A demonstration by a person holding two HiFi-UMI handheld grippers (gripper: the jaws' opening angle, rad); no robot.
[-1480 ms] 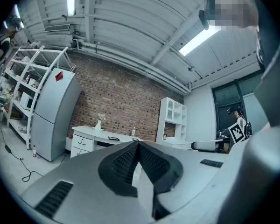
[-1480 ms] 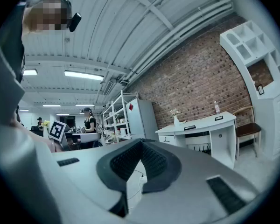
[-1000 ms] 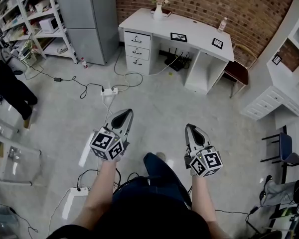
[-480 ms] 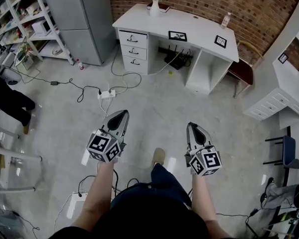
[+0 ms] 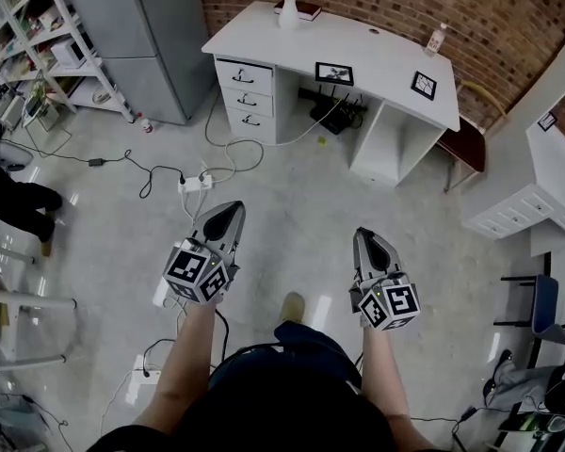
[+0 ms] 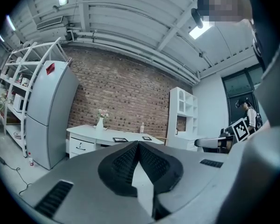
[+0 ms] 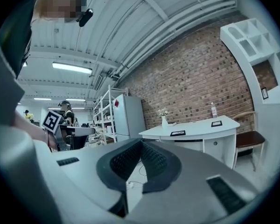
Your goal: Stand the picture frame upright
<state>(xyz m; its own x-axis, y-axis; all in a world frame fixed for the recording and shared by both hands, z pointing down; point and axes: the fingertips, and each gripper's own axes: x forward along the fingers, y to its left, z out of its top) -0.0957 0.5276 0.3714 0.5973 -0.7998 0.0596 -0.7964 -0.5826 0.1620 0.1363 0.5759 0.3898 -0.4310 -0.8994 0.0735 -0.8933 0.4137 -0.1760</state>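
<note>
Approach stage, judging by the gap: walk squarely up to the desk (image 5: pixel 377 64), keep both tools level, and spread the jaws only once within reach. Left gripper (image 5: pixel 228 211) and right gripper (image 5: pixel 364 239) both fully closed, holding nothing, over the floor at lower centre. Picture frame (image 5: pixel 334 72) lying flat on the desk at top centre, well apart from either gripper; second frame (image 5: pixel 424 85) flat further right, unclear which one to raise.
</note>
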